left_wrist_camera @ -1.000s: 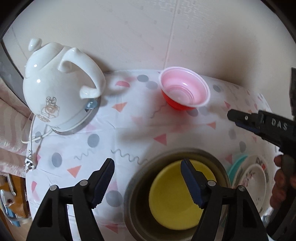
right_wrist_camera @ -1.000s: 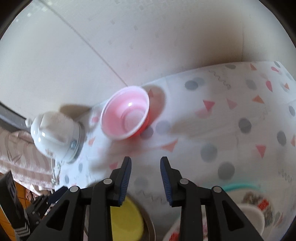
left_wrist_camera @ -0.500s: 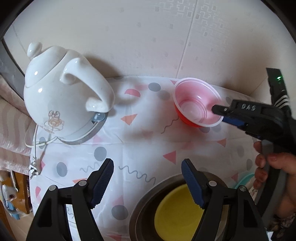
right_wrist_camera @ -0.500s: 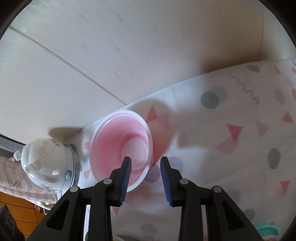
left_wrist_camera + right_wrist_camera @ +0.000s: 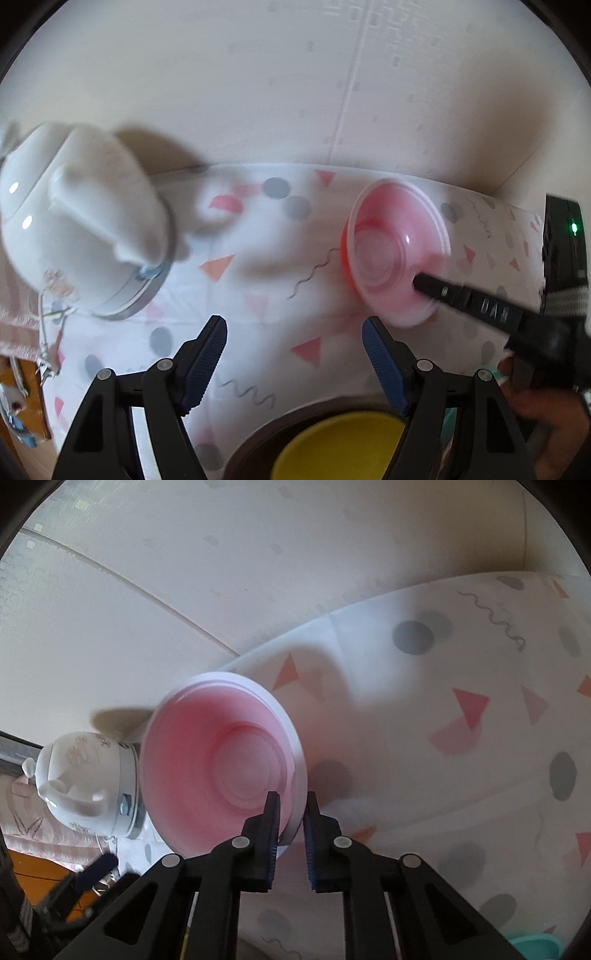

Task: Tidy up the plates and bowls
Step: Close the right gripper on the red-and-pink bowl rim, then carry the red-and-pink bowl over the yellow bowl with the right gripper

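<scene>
The right tool [image 5: 290, 819] is clamped on the near rim of the translucent pink plastic bowl [image 5: 221, 771] – one finger inside, one outside – and the bowl sits tilted toward the camera on the confetti-patterned white counter [image 5: 461, 760], beside the white ceramic electric kettle [image 5: 77, 229]. The left tool [image 5: 294, 350] hangs spread wide with nothing in it, above a yellow plate [image 5: 340, 446] in a brown dish [image 5: 255, 439]

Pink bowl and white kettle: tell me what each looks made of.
Pink bowl: likely thin plastic, glossy; translucent pale rim, molded rings inside. White kettle: looks like glazed ceramic; shiny highlights, printed motif, metal base ring. Right tool straddles the bowl's rim.
</scene>
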`<state>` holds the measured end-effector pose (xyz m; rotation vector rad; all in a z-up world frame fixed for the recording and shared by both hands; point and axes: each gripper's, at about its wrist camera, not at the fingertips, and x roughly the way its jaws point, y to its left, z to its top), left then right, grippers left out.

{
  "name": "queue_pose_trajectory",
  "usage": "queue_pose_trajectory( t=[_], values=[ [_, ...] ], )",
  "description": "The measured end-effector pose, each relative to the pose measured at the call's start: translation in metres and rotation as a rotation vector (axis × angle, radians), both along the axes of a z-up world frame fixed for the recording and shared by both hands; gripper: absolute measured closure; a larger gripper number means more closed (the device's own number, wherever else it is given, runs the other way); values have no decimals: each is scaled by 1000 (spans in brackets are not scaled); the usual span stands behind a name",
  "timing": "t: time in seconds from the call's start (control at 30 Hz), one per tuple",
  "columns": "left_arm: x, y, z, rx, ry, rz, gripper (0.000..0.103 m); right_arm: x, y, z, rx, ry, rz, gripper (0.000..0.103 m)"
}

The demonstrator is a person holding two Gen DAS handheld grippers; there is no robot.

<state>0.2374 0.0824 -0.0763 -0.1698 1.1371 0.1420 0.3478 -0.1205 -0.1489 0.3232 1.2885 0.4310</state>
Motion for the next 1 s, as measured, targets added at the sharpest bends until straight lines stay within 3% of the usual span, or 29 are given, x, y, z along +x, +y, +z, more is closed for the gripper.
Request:
queue_pose_trajectory(
  t=[0.3,0.37,0.43,0.53,0.6,1.0],
  values=[
    [38,-21,-18,1,40,-66,29,-10,-14,-5,-2,14,-12,91],
    [42,-23,-22,11,42,-76,40,-10,-16,-6,-1,15,-18,91],
    [46,-25,-25,4,50,-97,67,-12,-17,-9,-4,13,-20,91],
    [48,-28,-30,-9,62,-124,85,-14,-15,-9,2,14,-20,91],
    [47,-30,-29,-8,57,-135,91,-15,-14,-10,-3,13,-24,91],
    [32,-31,-12,-29,9,-157,95,-26,-15,10,40,-36,-83,95]
  ],
)
